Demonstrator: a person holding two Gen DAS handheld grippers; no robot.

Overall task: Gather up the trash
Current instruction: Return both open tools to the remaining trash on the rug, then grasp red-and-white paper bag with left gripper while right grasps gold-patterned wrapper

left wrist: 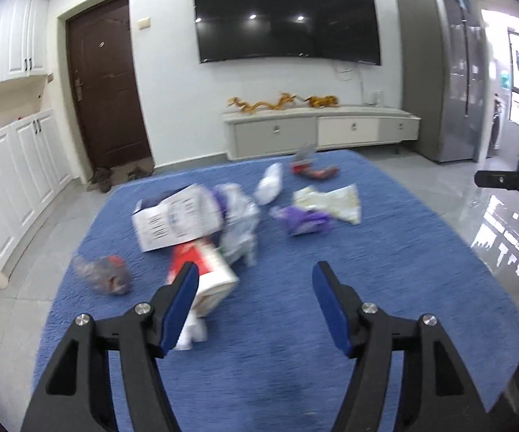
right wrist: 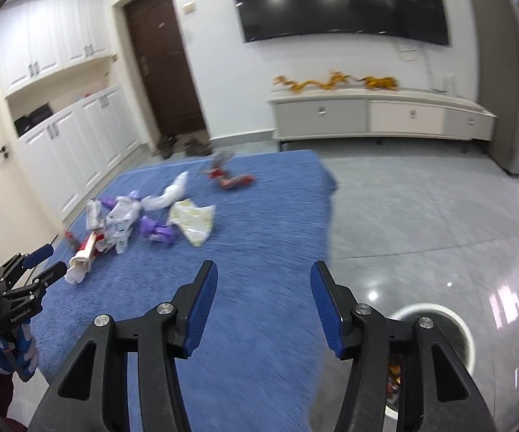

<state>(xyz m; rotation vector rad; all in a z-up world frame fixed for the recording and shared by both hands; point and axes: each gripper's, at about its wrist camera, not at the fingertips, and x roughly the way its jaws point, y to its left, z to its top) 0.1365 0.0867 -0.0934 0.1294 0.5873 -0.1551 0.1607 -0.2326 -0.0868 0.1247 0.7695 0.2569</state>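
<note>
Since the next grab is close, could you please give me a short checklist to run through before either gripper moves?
1. Left gripper empty, jaws apart: ok.
2. Right gripper empty, jaws apart: ok.
3. Red and white carton nearest the left gripper, not yet between its fingers: ok.
4. White bin by the blue rug, near the right gripper, open: ok.
5. Room left in the bin: cannot tell.
6. Picture sharp enough to aim: not ok, blurred.
</note>
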